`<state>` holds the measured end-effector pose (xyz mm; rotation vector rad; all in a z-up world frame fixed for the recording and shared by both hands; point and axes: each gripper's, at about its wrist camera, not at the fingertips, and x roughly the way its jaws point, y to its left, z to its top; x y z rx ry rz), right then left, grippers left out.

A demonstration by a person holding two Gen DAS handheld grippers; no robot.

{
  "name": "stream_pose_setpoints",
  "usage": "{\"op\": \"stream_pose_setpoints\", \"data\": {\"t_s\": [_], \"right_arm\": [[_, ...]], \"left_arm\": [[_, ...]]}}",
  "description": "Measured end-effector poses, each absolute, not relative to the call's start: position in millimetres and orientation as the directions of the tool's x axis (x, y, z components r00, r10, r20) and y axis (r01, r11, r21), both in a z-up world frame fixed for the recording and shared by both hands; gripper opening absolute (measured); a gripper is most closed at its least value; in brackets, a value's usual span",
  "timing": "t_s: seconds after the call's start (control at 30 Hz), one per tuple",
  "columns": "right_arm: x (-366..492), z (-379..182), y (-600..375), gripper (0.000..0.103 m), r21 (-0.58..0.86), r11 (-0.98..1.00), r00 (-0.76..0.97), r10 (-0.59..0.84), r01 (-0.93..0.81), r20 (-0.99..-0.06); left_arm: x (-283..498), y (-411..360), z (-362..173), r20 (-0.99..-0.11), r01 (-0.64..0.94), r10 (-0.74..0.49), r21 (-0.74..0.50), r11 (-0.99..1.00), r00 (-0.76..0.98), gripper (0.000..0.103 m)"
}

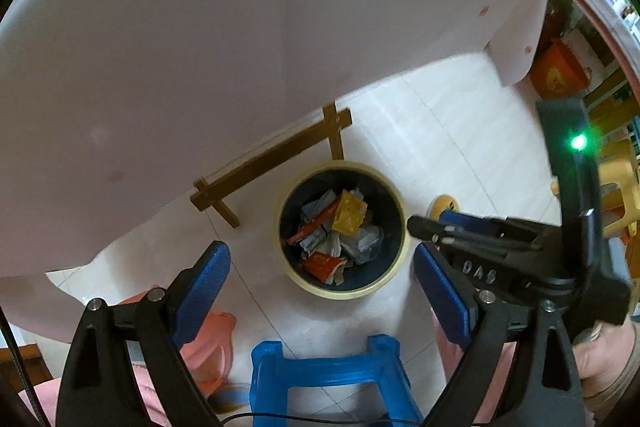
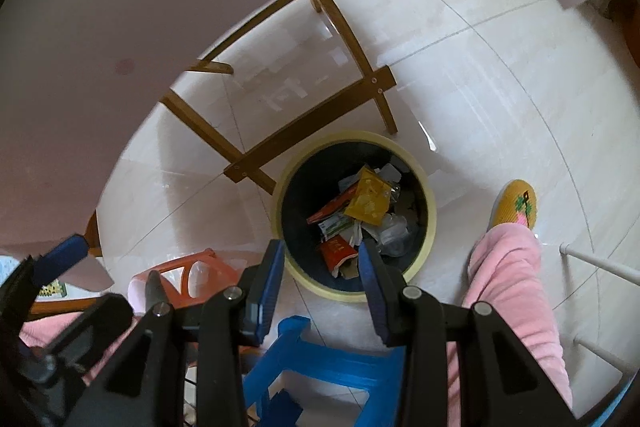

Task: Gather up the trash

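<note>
Both held above round yellow-rimmed trash bin (image 1: pixel 402 227) on tiled floor: left gripper (image 1: pixel 322 277) spread wide, empty; right gripper (image 2: pixel 322 269) parted, empty. Crumpled wrappers (image 2: pixel 362 213) inside bin.

Home: tiled floor (image 2: pixel 460 75), slipper (image 2: pixel 516 205), plastic stool (image 1: pixel 328 375).

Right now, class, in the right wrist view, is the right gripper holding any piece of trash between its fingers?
No. The right gripper is open and empty above the bin, where the wrappers already lie.
</note>
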<state>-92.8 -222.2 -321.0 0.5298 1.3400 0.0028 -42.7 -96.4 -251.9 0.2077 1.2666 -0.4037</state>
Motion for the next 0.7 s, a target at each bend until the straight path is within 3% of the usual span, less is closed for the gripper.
{"op": "stream_pose_setpoints", "data": {"t_s": [0.4,0.7], "right_arm": [[-107.7,-251.6,-205.2,0.039,0.364,0.904,0.304,0.290,0.225,-0.907],[-113.8,-185.8,-199.0,0.039,0.332,0.925,0.372,0.248,0.182,-0.895]], "left_arm": [[-43.4,-70.3,-181.7,-0.911,0.302,-0.148,-0.027,0.953,0.386,0.092],[-44.1,-47.0,-125.0,-0.879,0.203,-0.150,-0.063,0.977,0.453,0.092]]}}
